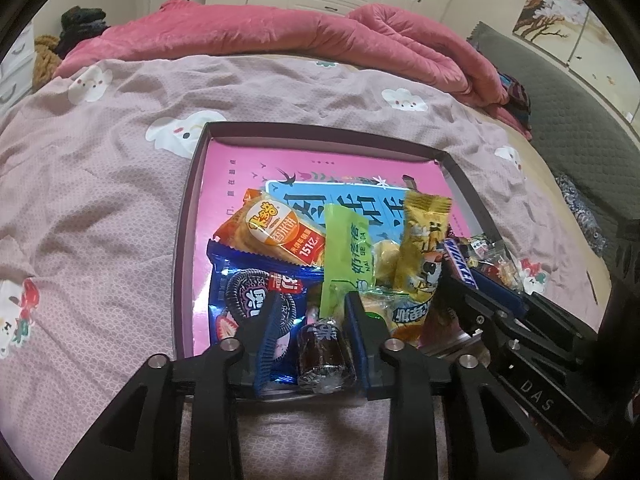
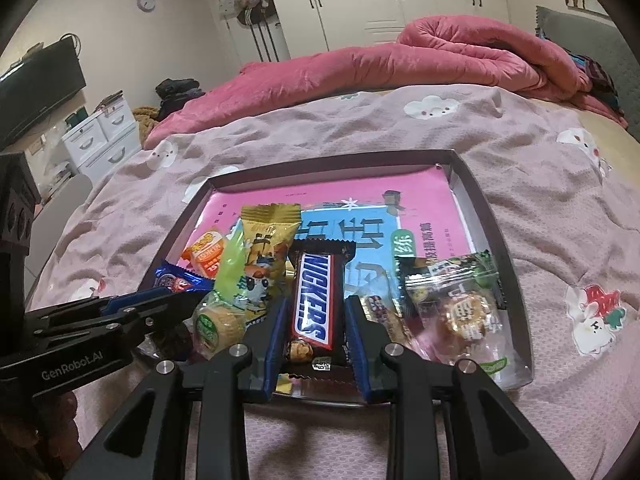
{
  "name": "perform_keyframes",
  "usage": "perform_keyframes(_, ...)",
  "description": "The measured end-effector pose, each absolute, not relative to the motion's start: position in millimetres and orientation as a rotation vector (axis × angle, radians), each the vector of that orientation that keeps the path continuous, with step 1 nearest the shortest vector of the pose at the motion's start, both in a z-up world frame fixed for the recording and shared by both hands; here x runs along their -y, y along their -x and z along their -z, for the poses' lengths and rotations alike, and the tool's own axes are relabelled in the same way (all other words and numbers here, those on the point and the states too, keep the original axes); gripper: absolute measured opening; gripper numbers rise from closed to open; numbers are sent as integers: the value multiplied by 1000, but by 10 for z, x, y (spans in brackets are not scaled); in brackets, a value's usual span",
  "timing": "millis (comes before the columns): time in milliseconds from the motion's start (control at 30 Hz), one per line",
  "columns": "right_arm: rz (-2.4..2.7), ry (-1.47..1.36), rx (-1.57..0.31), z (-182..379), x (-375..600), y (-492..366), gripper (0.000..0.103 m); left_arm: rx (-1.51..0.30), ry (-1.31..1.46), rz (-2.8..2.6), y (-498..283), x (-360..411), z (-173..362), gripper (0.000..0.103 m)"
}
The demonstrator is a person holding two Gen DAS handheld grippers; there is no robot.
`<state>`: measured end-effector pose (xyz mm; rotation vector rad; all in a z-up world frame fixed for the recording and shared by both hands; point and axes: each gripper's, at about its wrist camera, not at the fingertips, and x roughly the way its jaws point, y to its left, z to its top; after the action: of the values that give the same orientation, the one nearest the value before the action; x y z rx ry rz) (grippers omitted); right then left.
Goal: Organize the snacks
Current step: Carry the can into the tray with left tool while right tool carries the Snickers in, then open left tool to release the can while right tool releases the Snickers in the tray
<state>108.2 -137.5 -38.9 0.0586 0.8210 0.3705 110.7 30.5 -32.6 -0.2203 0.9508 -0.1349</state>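
Right gripper [image 2: 314, 316] pinches a Snickers bar [image 2: 314, 300], lengthwise up the lower centre, its bottom end hidden. Left gripper [image 1: 310, 320] brackets a dark wrapped candy [image 1: 324, 356], fingers apparently loose, in the tray [image 1: 182, 240] on the bed [image 1: 100, 200].

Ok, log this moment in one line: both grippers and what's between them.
left gripper: open, dark wrapped candy between fingers | right gripper: shut on Snickers bar | both at near edge of tray

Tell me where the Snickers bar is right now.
The Snickers bar lies in the tray, between the right tool's fingers, beside the yellow snack pack.
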Motion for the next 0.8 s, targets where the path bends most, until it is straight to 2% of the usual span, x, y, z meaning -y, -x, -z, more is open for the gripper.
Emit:
perform_keyframes(300, -384, -44, -823, 393, 1289, -1071, 30, -947, 232, 134, -1095, -326, 316, 50)
perform_keyframes(800, -415, -14, -818, 404, 1155, -1071, 30, -936, 238, 122, -1066, -381, 266, 52)
